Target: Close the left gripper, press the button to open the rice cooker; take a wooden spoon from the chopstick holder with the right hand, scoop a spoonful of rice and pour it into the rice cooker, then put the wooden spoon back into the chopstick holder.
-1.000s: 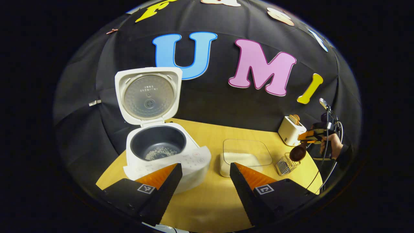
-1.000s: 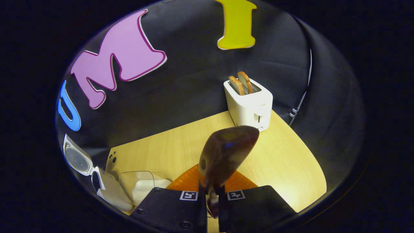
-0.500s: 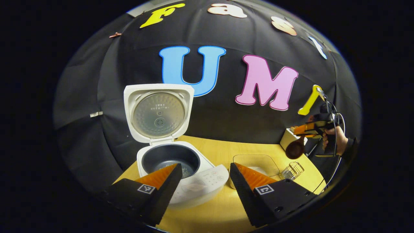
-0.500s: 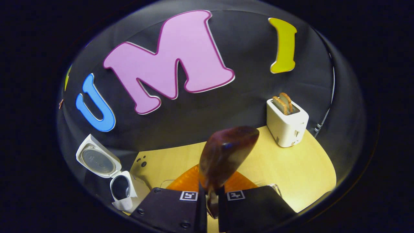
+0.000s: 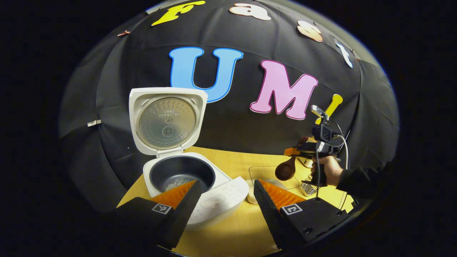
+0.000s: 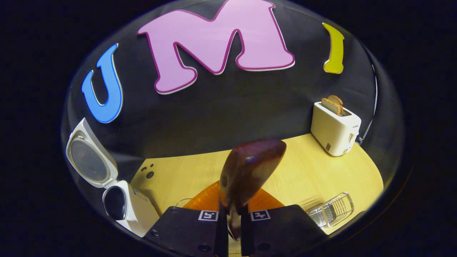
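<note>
Left tool [image 5: 225, 200]: fingers spread wide apart with nothing between them, held low in front of the rice cooker, over the near edge of the tabletop.
Right tool [image 6: 231, 223]: clenched on the handle of the wooden spoon, both fingers pressing it from either side. In the left gripper view this tool [image 5: 298, 151] is held in the air by a hand [image 5: 326, 170] with a dark sleeve, above the right part of the tabletop.
Wooden spoon [image 6: 248, 173]: dark brown bowl pointing forward and upward from the right tool; whether it carries rice cannot be told. In the left gripper view the spoon [image 5: 285, 170] hangs over the far side of the clear container.
Rice cooker [image 5: 194, 185]: white, on the left part of the tabletop, lid [image 5: 167, 119] standing upright and open. The dark inner pot holds a small scatter of rice grains on its bottom.
Clear container [image 5: 266, 175]: beside the cooker to its right, partly hidden by the left tool's finger; white contents just visible.
Chopstick holder [image 6: 332, 214]: wire basket at the near right of the tabletop, well apart from the toaster.
Toaster [image 6: 335, 128]: white, at the far right corner, two slices standing in the slots.
Tabletop [image 6: 307, 175]: light wood, round-edged.
</note>
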Available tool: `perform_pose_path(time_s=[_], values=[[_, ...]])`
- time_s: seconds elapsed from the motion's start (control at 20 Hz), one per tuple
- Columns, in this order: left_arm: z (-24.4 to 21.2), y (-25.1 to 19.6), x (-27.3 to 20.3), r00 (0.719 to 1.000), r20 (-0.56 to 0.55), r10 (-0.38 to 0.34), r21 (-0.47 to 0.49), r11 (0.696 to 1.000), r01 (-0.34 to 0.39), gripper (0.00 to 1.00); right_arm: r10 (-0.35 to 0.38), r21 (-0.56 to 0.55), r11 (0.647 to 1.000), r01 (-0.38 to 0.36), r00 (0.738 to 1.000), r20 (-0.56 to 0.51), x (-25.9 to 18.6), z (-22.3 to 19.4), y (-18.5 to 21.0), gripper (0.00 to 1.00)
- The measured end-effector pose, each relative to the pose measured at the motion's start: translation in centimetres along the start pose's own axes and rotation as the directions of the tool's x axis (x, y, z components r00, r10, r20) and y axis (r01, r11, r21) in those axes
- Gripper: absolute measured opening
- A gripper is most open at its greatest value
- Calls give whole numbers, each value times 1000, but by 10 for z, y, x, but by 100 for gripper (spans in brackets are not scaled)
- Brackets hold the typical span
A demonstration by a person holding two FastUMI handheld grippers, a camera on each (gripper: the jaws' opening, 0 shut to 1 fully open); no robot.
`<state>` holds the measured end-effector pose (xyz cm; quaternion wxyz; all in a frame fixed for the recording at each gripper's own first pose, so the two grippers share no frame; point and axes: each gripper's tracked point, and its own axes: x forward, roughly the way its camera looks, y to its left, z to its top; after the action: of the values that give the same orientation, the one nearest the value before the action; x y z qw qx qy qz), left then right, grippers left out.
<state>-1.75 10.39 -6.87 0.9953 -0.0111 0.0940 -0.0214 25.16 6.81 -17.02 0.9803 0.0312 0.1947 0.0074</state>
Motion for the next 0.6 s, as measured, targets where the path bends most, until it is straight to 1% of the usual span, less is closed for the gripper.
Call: perform_pose_path(time_s=[0.15, 0.25, 0.45, 0.6], values=[[-10, 12, -1, 1000, -27, 8, -12, 1000, -9, 96, -42, -16, 999, 42, 999, 5, 19, -18, -3, 18], [-17, 23, 1, 999, -45, 23, -2, 1000, -23, 96, -65, -11, 998, 65, 998, -1, 26, -28, -7, 18], [-20, 31, 4, 998, -53, 19, -2, 1000, -19, 96, -65, 74, 995, 67, 997, -30, 29, -53, 1, 18], [-21, 35, 7, 998, -55, 17, -11, 1000, -18, 96, -33, 100, 994, 39, 998, -63, 25, -63, 20, 18]])
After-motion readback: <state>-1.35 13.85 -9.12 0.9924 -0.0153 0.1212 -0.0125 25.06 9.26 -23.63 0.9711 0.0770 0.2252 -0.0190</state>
